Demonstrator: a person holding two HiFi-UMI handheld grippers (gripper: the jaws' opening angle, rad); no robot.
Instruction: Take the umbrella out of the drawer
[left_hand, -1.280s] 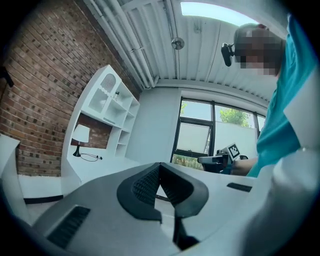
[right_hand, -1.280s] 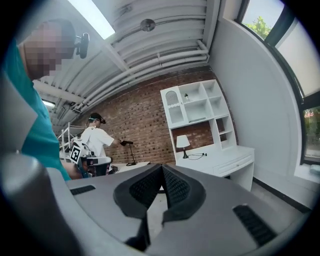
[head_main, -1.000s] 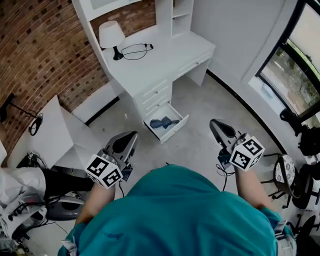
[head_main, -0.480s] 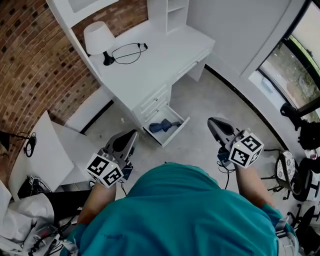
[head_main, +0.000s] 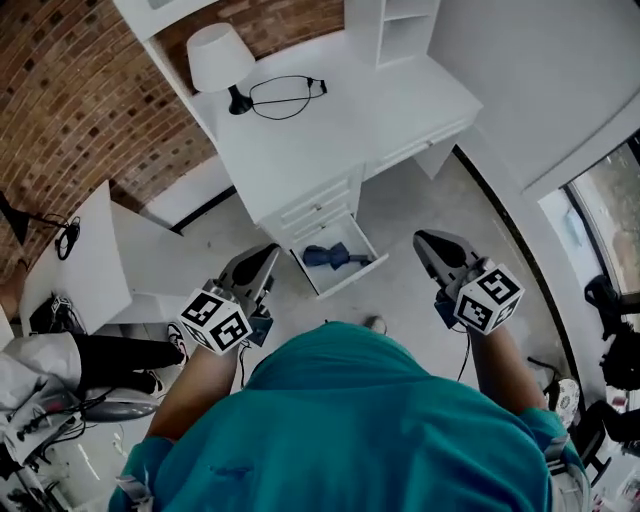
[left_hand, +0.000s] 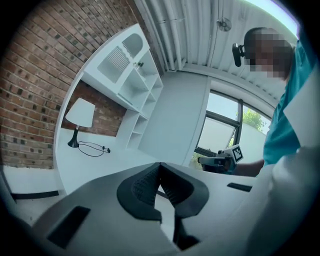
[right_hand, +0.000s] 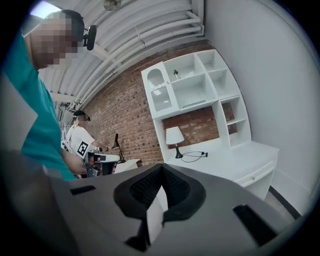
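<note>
A dark blue folded umbrella (head_main: 328, 257) lies in the open bottom drawer (head_main: 350, 283) of the white desk (head_main: 330, 150). My left gripper (head_main: 266, 252) hangs in the air just left of the drawer, and my right gripper (head_main: 424, 241) hangs just right of it. Neither touches the drawer or the umbrella. In the left gripper view the black pads (left_hand: 145, 186) meet with nothing between them. The pads (right_hand: 177, 189) in the right gripper view are likewise shut and empty. The umbrella is out of sight in both gripper views.
On the desk stand a white lamp (head_main: 220, 60) and a looped black cable (head_main: 285, 95). A low white table (head_main: 95, 260) stands left of the desk by the brick wall (head_main: 70, 110). Another person (head_main: 45, 375) is at the far left. A window (head_main: 610, 200) is at the right.
Both grippers have come nearer to the desk and now flank the open drawer. The drawer and umbrella look closer in the head view. Both pairs of jaws stay shut.
</note>
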